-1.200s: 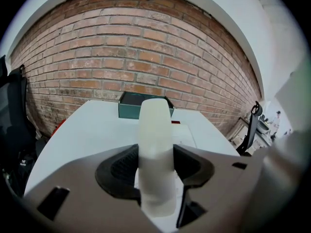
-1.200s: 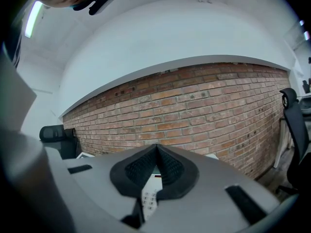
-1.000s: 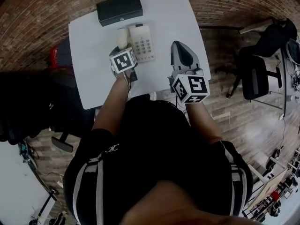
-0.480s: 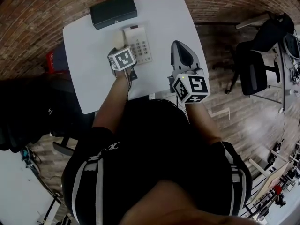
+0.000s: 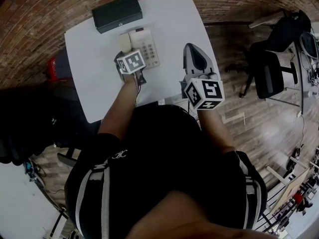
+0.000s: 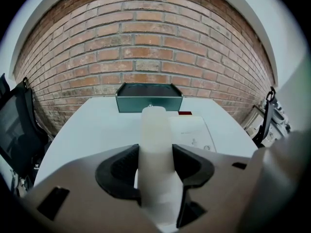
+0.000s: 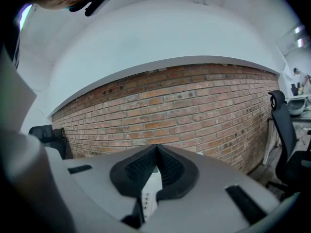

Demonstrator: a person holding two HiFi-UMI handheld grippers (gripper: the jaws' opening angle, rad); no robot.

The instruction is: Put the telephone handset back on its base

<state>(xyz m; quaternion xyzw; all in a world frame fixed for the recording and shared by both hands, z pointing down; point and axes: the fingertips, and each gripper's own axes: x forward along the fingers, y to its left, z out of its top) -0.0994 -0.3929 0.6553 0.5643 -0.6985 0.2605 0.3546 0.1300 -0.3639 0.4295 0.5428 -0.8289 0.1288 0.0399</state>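
Black box [image 6: 149, 97] closed. Left gripper [image 6: 155, 153] clamps handset [image 6: 155, 127] by its base [image 6: 193, 134]; right gripper [image 7: 156, 152] jaws meet, empty. Only head view shows whole keypad [image 5: 150, 48].

Landmark: phone base [image 5: 149, 46]. Just behind it a black box [image 5: 116, 12] blocks the far side. Its left side is taken up by the handset [image 5: 123, 43], clamped in the left gripper [image 6: 156, 163]. Farther left the table [image 5: 87, 68] is bare (widest free patch). To the right there is open tabletop up to the closed right gripper [image 7: 156, 153]. In front is a bare strip to the table edge.
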